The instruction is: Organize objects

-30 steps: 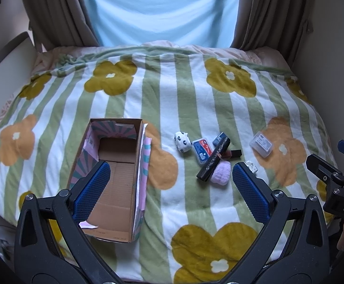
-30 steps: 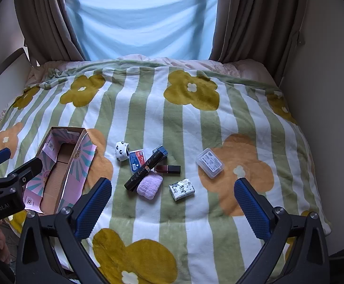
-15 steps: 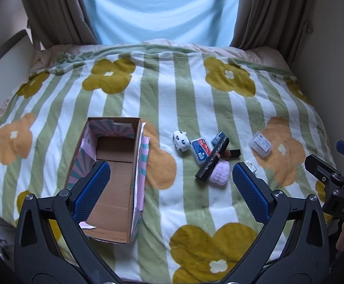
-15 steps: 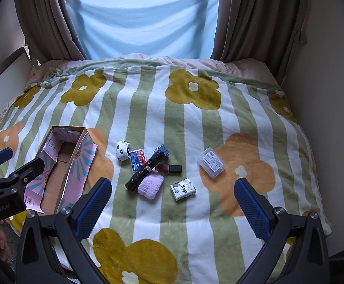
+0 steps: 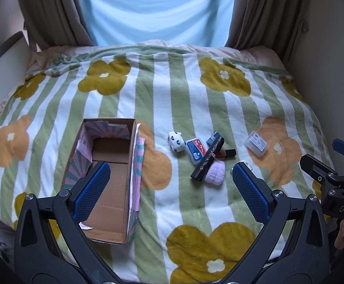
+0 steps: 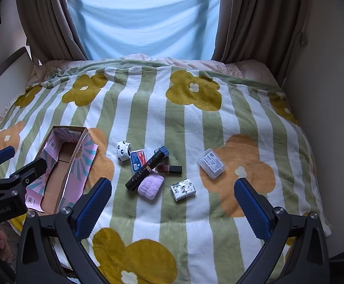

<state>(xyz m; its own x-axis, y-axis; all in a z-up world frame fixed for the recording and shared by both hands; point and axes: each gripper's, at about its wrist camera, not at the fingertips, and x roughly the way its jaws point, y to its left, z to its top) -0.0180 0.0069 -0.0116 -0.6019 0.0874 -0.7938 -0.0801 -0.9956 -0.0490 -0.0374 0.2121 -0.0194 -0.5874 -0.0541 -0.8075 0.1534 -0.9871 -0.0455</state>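
An open cardboard box (image 5: pixel 110 177) (image 6: pixel 63 165) with pink patterned flaps lies empty on the left of the bed. To its right sits a cluster: a spotted white toy (image 5: pixel 176 139) (image 6: pixel 123 151), a red-blue card case (image 5: pixel 196 148) (image 6: pixel 138 158), a long black tube (image 5: pixel 207 158) (image 6: pixel 145 170), a dark red lipstick (image 6: pixel 169 169), a lilac pouch (image 5: pixel 215 172) (image 6: pixel 150 185), a tissue pack (image 6: pixel 183 189) and a clear plastic case (image 5: pixel 256 144) (image 6: pixel 211 163). My left gripper (image 5: pixel 170 190) and right gripper (image 6: pixel 172 207) hover open above the near edge, holding nothing.
A striped flower blanket (image 6: pixel 186 118) covers the bed. Brown curtains (image 6: pixel 254 19) and a blue sheet (image 6: pixel 143 19) hang over the window behind. A wall (image 6: pixel 325 94) runs close along the right side, a headboard panel (image 6: pixel 4 80) along the left.
Both views have shifted very slightly; the objects sit a little lower and nearer in the right wrist view. Nothing on the bed has moved and both grippers stay open.
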